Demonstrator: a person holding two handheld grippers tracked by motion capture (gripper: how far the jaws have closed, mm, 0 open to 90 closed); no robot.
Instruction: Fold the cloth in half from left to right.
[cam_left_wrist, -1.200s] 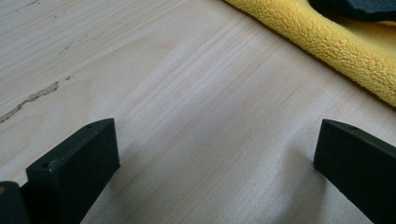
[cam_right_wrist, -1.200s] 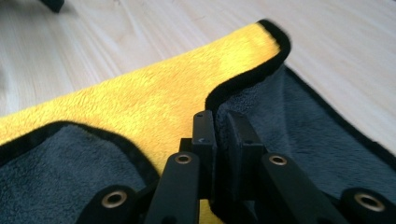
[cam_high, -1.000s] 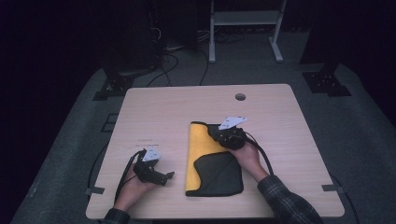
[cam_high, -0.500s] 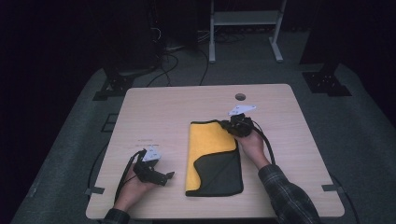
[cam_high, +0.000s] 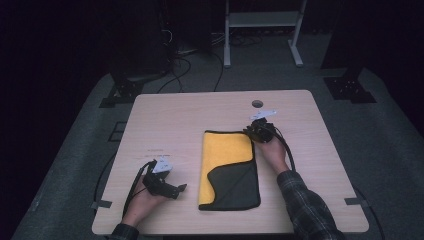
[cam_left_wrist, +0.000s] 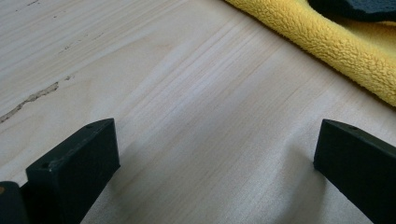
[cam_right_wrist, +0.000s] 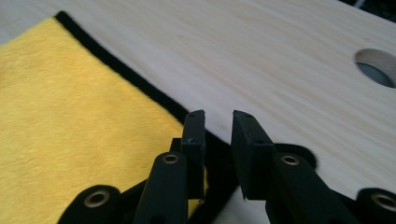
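Observation:
A yellow cloth with a black border lies flat on the wooden table. A dark grey flap is folded over its near half. My right gripper hovers at the cloth's far right corner. In the right gripper view its jaws stand a narrow gap apart over the black border, with nothing between the tips. My left gripper rests on the table left of the cloth's near end. It is wide open over bare wood, the cloth's fluffy yellow edge ahead of it.
A round cable hole is in the table just beyond the right gripper, also seen in the right gripper view. Cables trail from both grippers. A white metal stand and dark floor lie beyond the table.
My right gripper has moved away from me and slightly right, from the middle of the cloth's right edge to its far right corner. The left gripper has stayed put.

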